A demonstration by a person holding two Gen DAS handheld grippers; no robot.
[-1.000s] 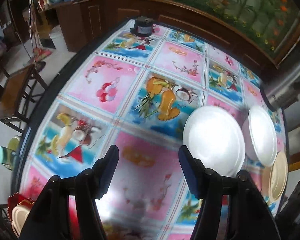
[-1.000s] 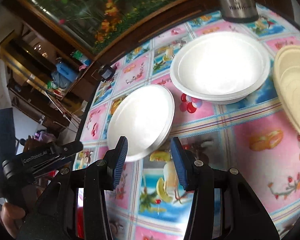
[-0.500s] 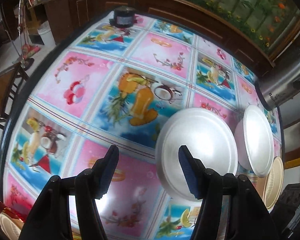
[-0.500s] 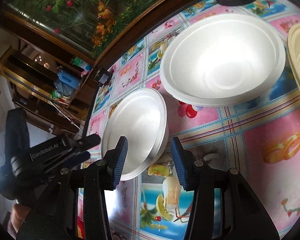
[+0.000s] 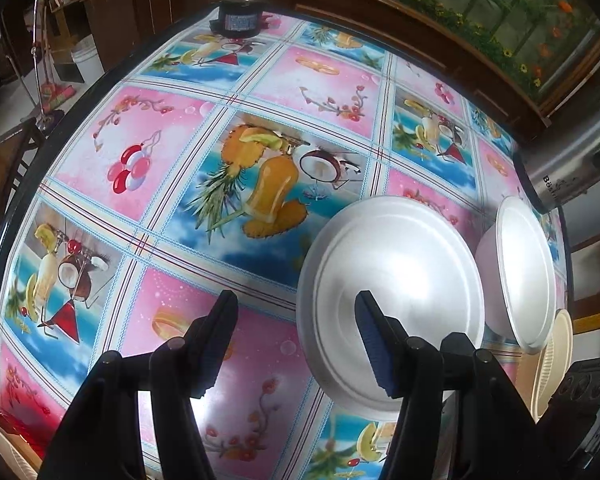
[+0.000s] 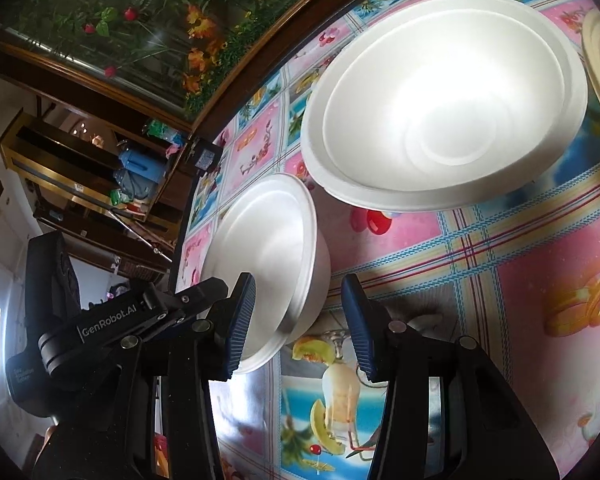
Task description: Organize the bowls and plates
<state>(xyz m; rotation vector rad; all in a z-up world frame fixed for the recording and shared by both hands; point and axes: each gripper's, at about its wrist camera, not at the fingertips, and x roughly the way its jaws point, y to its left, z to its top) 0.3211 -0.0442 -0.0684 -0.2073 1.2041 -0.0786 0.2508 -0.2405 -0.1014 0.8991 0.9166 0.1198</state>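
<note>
A silver dish (image 5: 392,304) is seen on the desk (image 5: 172,152), rim up; at its 3 o'clock, a white bowl (image 5: 516,272). The left gripper (image 5: 296,340) is closing, empty. Only the right view shows the rim between the right gripper's (image 6: 296,320) parted fingers (image 6: 240,320), ungripped.

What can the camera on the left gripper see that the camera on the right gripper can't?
Only the left wrist view shows the small black device at the table's far edge, a red tray at the bottom left corner, and a chair beside the table.

Only the right wrist view shows the other gripper, the left one, with white lettering on its black body, and the inside of the big white bowl.

Both show the upside-down white bowl, the big white bowl, the cream plate, the steel pot and the fruit-picture tablecloth.
</note>
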